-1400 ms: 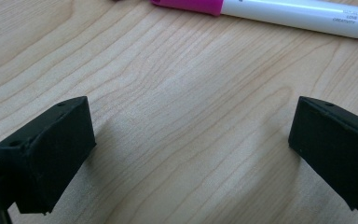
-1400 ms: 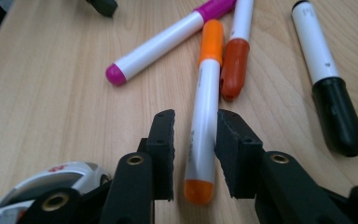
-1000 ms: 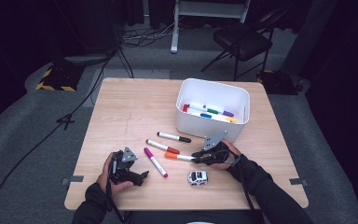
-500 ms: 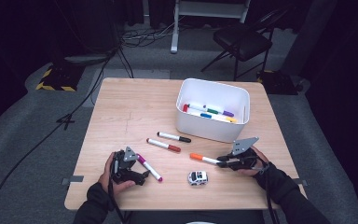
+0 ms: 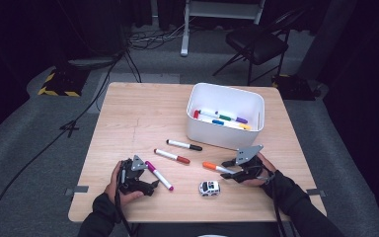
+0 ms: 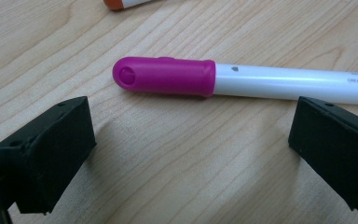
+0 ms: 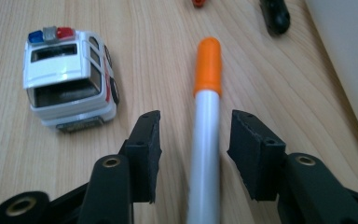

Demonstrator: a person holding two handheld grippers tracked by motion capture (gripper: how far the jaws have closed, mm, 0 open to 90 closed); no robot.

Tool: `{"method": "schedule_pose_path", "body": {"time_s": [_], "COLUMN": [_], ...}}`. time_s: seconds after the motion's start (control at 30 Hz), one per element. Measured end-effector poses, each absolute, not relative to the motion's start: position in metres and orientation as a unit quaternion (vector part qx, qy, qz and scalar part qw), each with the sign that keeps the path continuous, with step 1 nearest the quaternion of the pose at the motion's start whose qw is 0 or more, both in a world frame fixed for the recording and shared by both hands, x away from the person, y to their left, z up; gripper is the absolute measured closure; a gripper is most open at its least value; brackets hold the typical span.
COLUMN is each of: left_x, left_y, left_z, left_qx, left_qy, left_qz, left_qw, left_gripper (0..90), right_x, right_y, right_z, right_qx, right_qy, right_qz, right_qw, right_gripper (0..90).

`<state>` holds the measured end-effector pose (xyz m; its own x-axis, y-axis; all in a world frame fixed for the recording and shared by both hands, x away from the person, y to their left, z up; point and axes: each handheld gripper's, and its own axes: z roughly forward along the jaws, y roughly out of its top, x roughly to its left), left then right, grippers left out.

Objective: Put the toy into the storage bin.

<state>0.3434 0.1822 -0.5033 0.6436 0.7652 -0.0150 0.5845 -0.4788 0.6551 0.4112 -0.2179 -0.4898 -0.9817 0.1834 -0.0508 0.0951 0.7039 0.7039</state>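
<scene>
High view: several markers lie in the white bin (image 5: 256, 103) upper right; four wait on the tabletop (image 5: 128, 118), so sorting looks partly done.

Left gripper view: left gripper (image 6: 191, 154) open before the purple marker (image 6: 242, 79).

Right gripper view: right gripper (image 7: 193, 142), jaws just opening, straddles the orange marker (image 7: 206, 107) without pressing; toy police car (image 7: 67, 77) upper left.

Tiny grey print on magenta marker (image 6: 279, 81) barrel, too small to read

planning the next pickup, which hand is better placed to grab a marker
Right: the right gripper already straddles the orange marker, pads apart either side. The left gripper is open short of the pink marker.
</scene>
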Motion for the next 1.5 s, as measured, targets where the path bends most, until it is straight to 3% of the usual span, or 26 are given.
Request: {"method": "schedule_pose_path", "body": {"time_s": [0.23,0.43,0.77,1.23,1.5], "left_x": [0.343,0.343,0.343,0.343,0.343], "left_y": [0.182,0.182,0.182,0.182,0.182], "left_z": [-0.503,-0.503,-0.503,-0.503,-0.503], "left_qx": [0.848,0.848,0.849,0.848,0.848], "left_qy": [0.399,0.399,0.397,0.398,0.399], "left_qz": [0.14,0.14,0.141,0.14,0.14], "left_qw": [0.32,0.319,0.319,0.319,0.32], "left_gripper": [0.5,0.5,0.5,0.5,0.5], "right_x": [0.424,0.431,0.426,0.414,0.405], "right_y": [-0.191,-0.188,-0.201,-0.232,-0.244], "right_z": [-0.493,-0.493,-0.487,-0.439,-0.405], "right_qx": [0.079,0.099,0.111,0.118,0.114], "right_qy": [0.922,0.92,0.912,0.859,0.843], "right_qz": [0.375,0.378,0.39,0.492,0.513], "right_qw": [0.056,0.043,0.054,0.076,0.112], "right_gripper": [58.1,73.7,74.5,74.5,74.5]}}
